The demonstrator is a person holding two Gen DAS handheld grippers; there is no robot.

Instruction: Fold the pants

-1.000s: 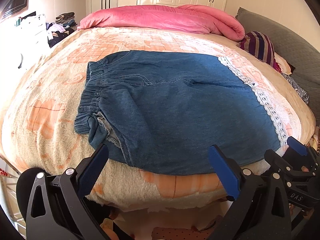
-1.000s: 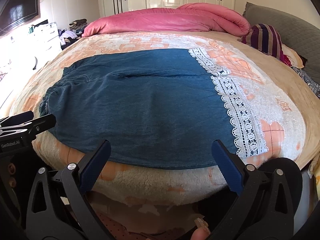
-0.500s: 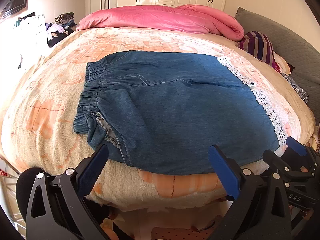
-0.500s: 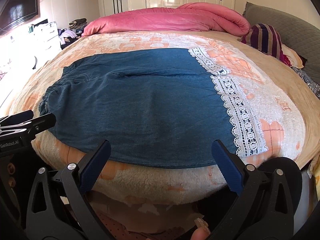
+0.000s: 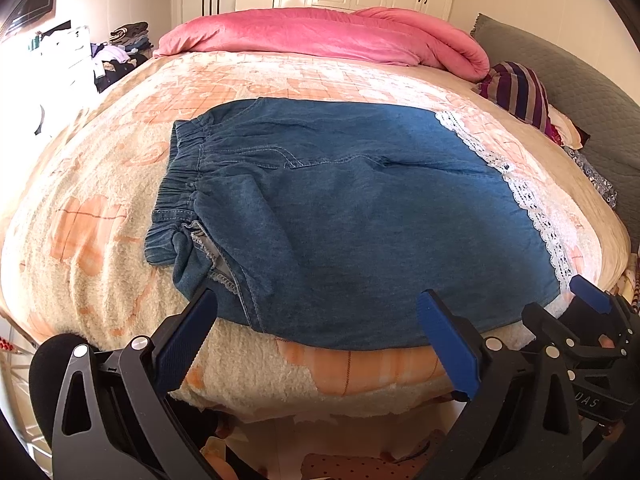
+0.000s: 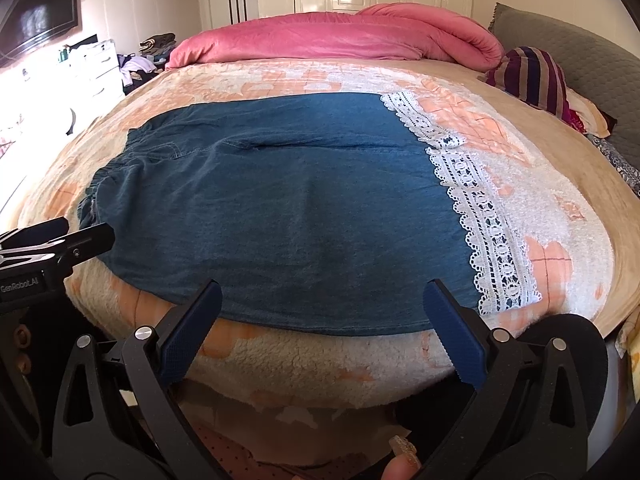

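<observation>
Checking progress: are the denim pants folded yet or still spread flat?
Spread flat: the denim pants lie across the blanket, waistband left, lace hem right.

The pants (image 5: 360, 220) were mid-blue denim, with lighter stitching and a white openwork lace trim (image 6: 480, 216) along their right hem. The blanket (image 5: 100, 240) under them was cream fleece printed with orange-peach checked patches. At the bed's far edge lay a solid pink duvet (image 5: 320, 36); near the far right corner sat a cushion (image 6: 536, 76) striped in dark purple, tan and maroon. Both grippers (image 5: 316, 328) (image 6: 322, 320) were black with blue finger pads (image 5: 184, 344).
</observation>
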